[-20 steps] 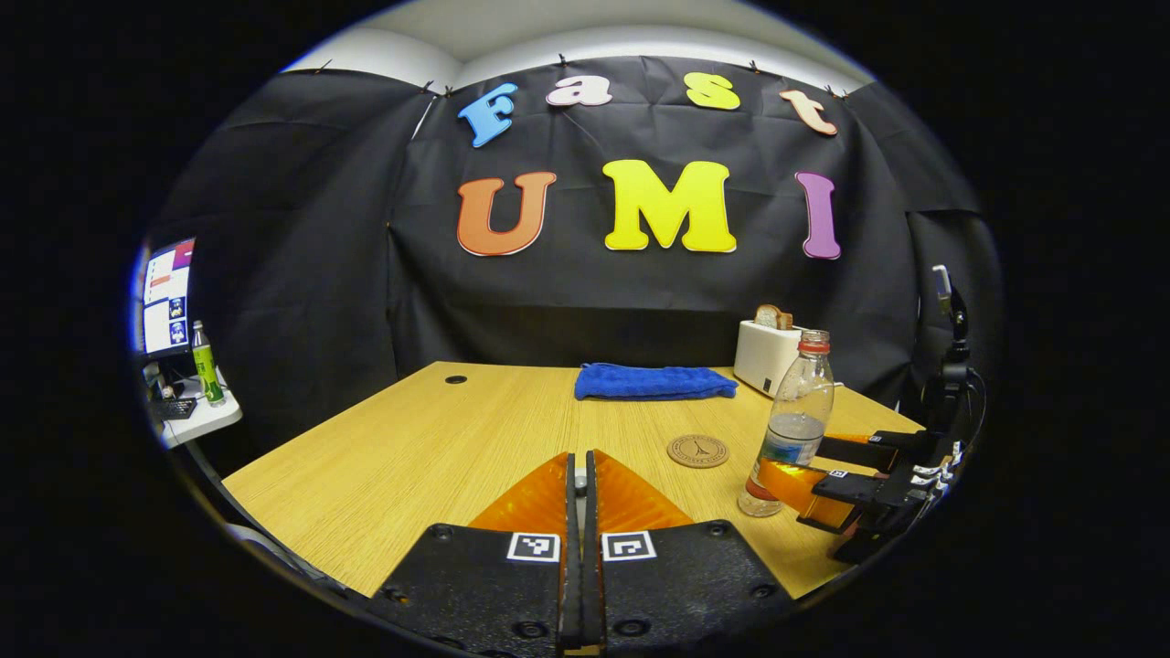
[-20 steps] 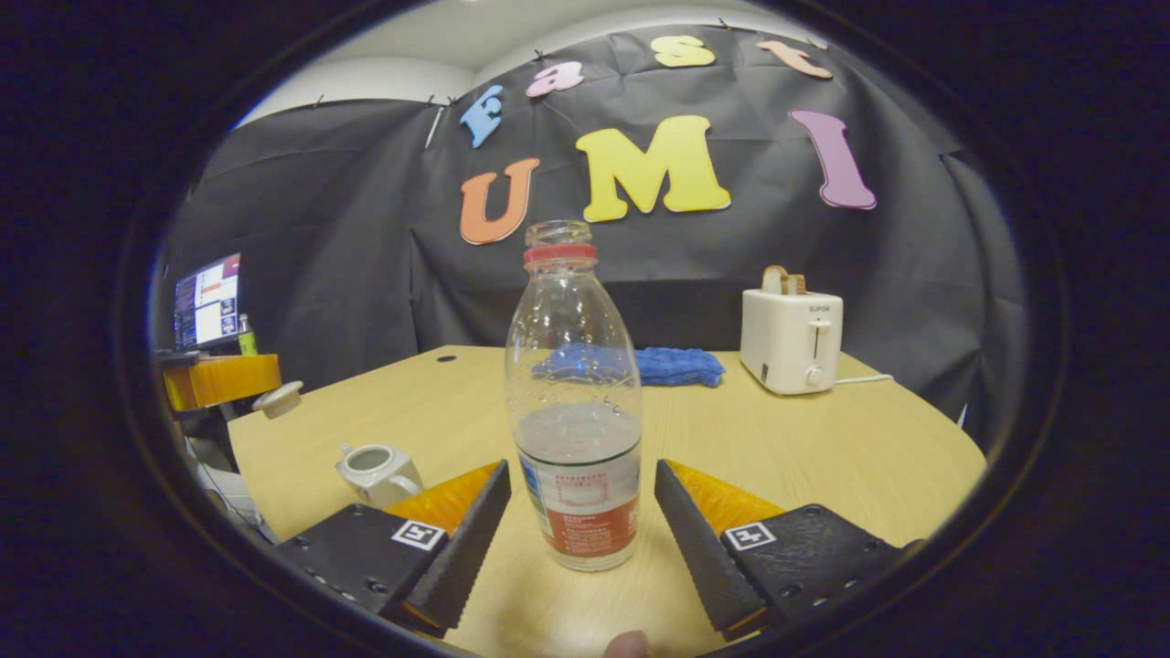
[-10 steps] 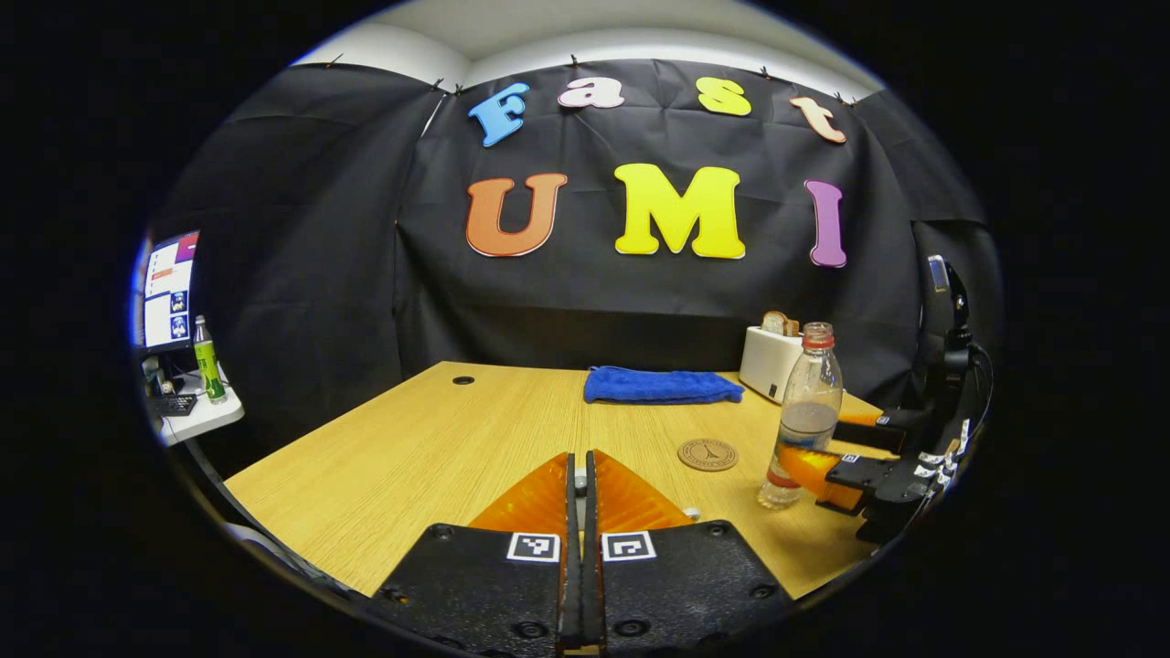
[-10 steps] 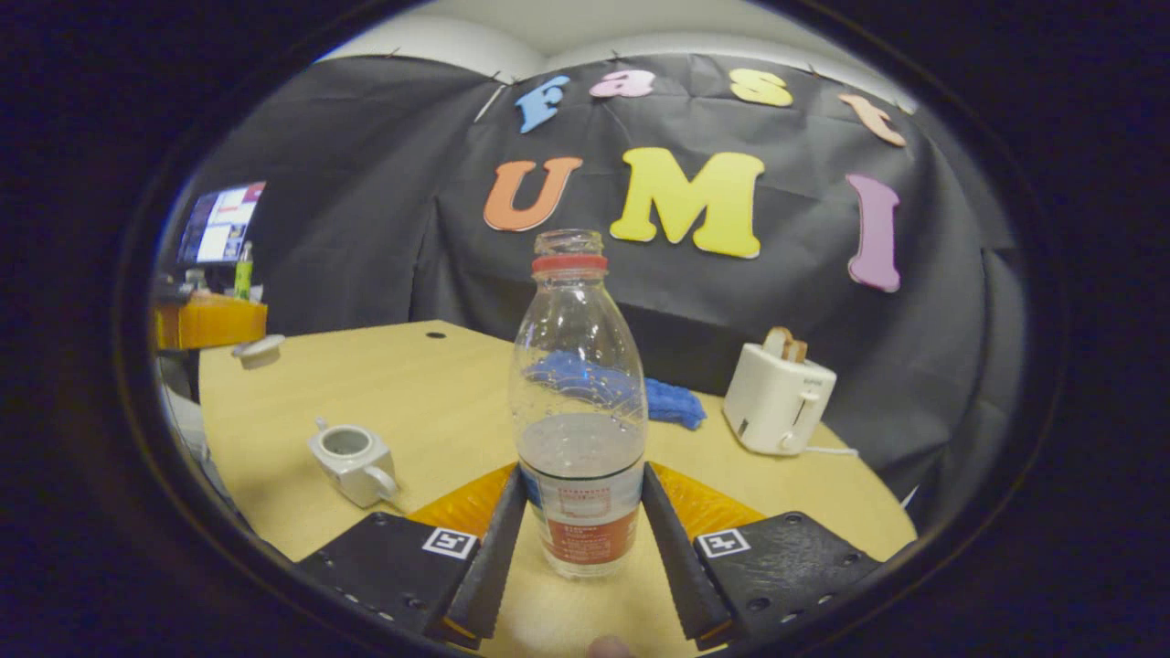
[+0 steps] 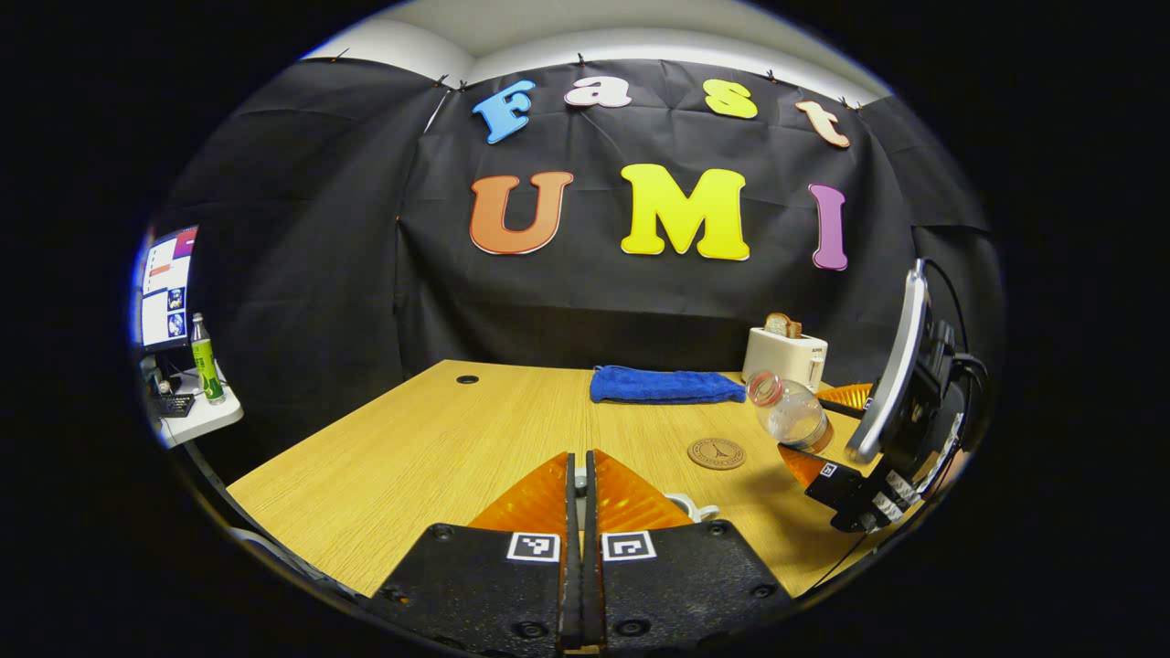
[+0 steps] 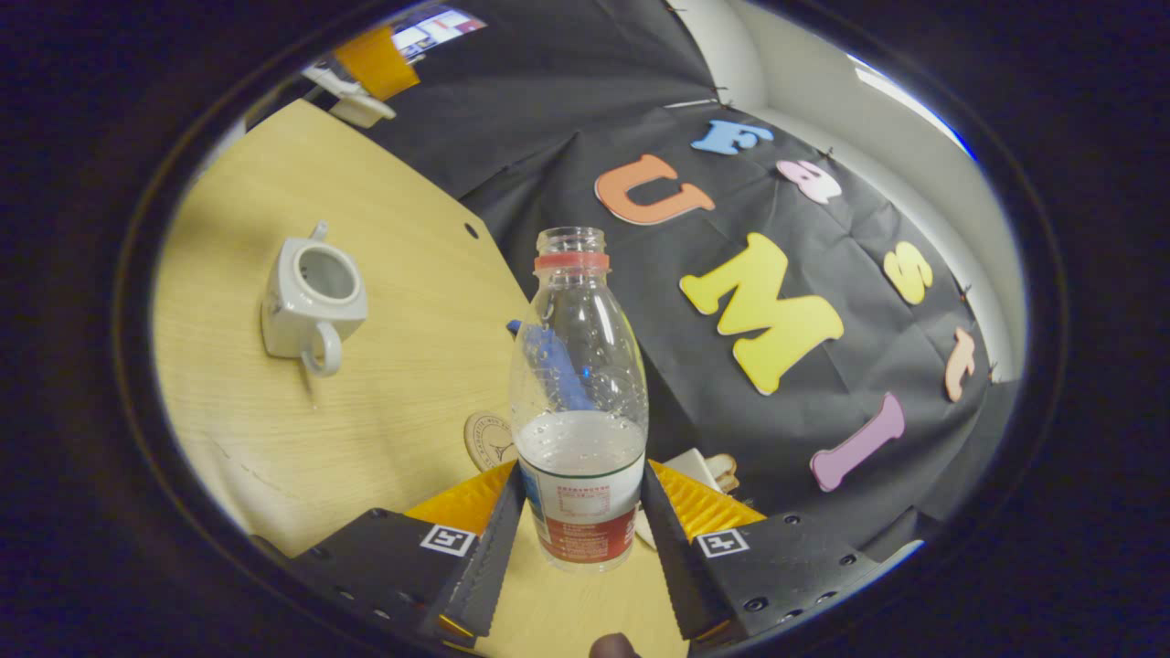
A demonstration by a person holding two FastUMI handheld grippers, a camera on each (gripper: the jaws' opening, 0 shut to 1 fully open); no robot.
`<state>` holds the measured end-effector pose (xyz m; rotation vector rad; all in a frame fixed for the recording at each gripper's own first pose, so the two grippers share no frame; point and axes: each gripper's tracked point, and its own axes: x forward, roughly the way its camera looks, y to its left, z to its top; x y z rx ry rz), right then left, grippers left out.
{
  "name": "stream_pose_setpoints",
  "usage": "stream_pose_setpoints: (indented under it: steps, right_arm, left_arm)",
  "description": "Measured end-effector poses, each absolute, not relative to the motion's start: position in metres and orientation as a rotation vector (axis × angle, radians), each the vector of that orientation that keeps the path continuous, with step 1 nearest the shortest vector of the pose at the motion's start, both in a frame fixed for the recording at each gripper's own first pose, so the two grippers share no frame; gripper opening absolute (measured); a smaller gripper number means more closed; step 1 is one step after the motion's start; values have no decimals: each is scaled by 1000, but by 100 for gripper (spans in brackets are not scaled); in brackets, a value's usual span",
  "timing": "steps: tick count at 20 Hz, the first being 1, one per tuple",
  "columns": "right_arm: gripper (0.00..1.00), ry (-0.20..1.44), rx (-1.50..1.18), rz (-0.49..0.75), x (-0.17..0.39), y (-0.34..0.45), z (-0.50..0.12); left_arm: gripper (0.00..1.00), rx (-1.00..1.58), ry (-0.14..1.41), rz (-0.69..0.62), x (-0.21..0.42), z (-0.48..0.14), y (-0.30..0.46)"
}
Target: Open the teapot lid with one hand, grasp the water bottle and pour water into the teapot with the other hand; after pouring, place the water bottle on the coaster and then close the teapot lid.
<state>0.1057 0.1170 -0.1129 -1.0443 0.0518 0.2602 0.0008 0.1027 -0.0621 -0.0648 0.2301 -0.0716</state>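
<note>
Right gripper [image 6: 578,512] has both fingers clamped on the water bottle [image 6: 579,402], held tilted off the wooden table [image 6: 228,384], neck toward the open white teapot [image 6: 311,297]. Left gripper [image 5: 578,493] is pinched shut on the teapot lid [image 6: 364,108], with the coaster [image 5: 717,453] beyond.

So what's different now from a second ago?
The right gripper closed on the water bottle, lifted it off the table and tipped it toward the open teapot. The left gripper stayed shut, and the coaster, blue towel and toaster kept their places.
</note>
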Motion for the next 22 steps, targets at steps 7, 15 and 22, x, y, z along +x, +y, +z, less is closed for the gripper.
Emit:
stream_pose_setpoints:
  steps: [7, 15, 22]
  right_arm:
    - [73, -52, -1354, 310, 93, 135, -126]
    - [73, -165, -1576, 280, 97, 142, -121]
    - [72, -224, -1708, 266, 99, 144, -112]
  left_arm:
    - [3, -85, 231, -59, 2, -64, 122]
    - [3, -67, 224, -69, 0, -59, 127]
    - [3, -83, 223, -67, -1, -60, 133]
